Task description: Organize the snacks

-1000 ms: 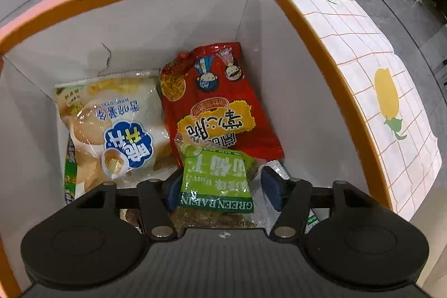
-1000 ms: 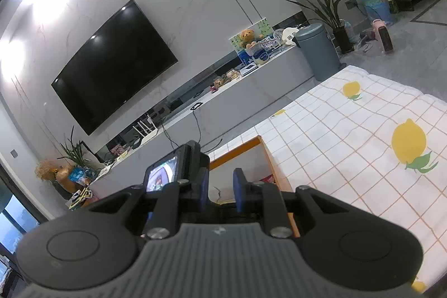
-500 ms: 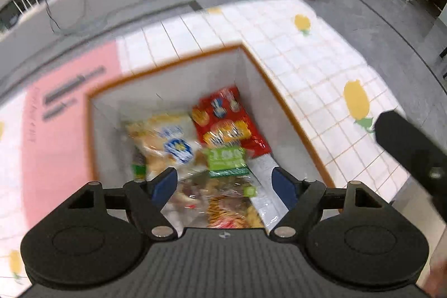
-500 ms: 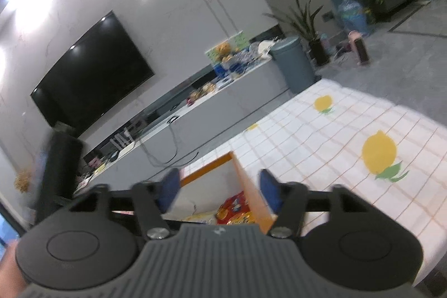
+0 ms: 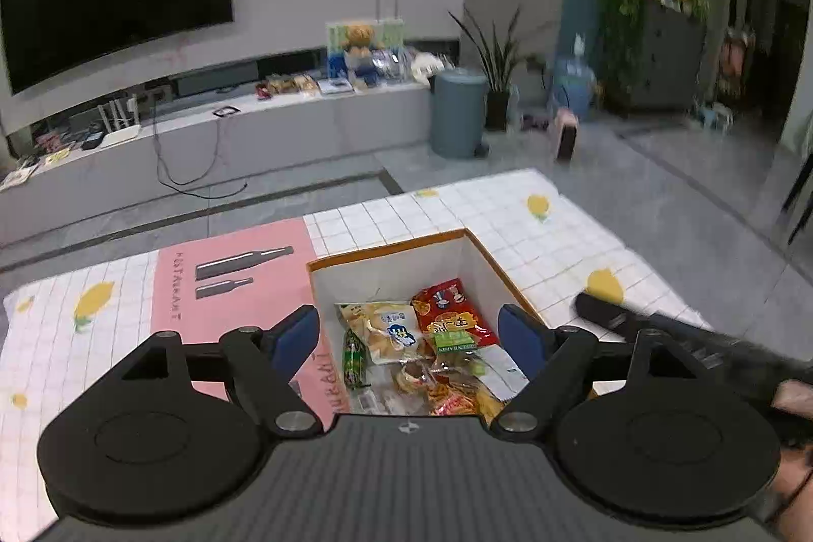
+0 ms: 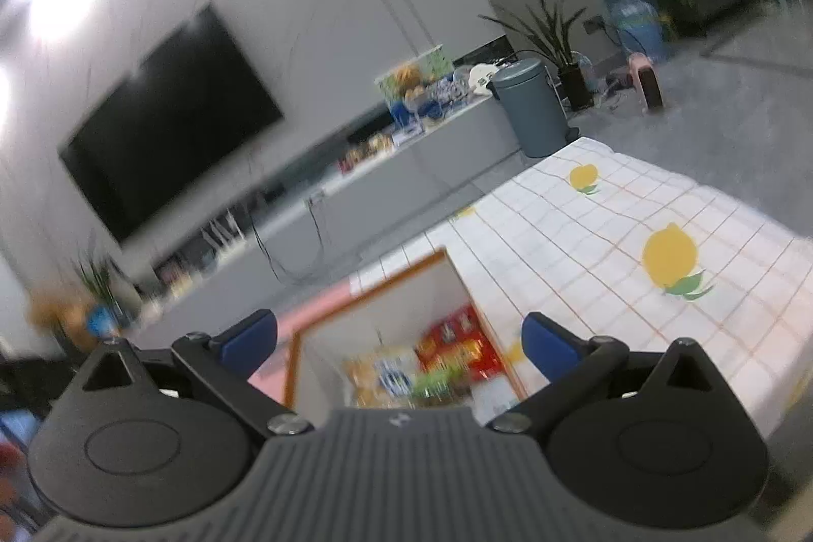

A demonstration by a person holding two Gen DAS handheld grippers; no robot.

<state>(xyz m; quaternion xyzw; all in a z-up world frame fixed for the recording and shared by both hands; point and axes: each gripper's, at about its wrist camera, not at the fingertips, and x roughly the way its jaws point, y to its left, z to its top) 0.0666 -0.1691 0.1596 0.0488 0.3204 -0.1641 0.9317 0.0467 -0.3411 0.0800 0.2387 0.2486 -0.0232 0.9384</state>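
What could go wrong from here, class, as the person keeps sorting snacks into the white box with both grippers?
1. The right gripper shows close beside the left gripper above the box; they could knock together.
2. The green raisin packet lies loosely on the heaped snacks; another drop may shift it.
3. Both grippers have just opened and hold nothing; the right wrist view is blurred, so aiming could suffer.

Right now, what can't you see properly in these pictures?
- Near end of the box, left wrist view: the gripper's own body covers it, so the snacks lying there are hidden.
- Snacks in the right wrist view: blurred, packets cannot be told apart.
- Right gripper, left wrist view: smeared and cut off by the edge.
- Small items on the TV bench: too small.
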